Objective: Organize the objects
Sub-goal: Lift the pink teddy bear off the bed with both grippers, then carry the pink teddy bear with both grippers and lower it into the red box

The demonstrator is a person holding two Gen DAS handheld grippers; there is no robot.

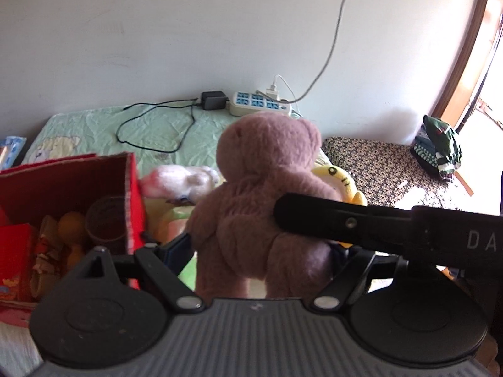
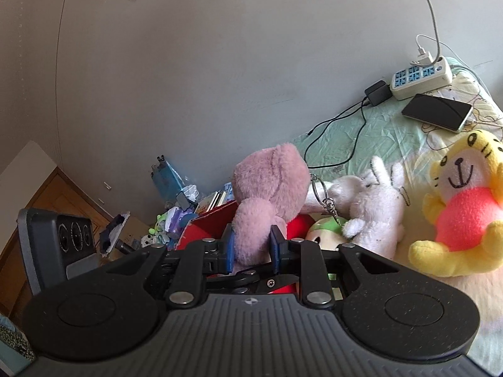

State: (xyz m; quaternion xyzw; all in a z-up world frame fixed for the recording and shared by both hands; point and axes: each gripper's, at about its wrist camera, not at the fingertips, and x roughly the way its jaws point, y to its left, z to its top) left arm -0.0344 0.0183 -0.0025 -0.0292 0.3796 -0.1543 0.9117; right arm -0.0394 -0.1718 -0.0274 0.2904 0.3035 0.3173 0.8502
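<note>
Right gripper (image 2: 251, 246) level, fingers clamped on pink bear (image 2: 270, 185) — left gripper (image 1: 261, 251) fingers flanking it, contact unclear.

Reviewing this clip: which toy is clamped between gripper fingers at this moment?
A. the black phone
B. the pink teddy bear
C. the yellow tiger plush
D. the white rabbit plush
B: the pink teddy bear sits squeezed between the blue-padded fingers of the right gripper, while the yellow tiger plush and white rabbit plush lie untouched on the bed.
</note>
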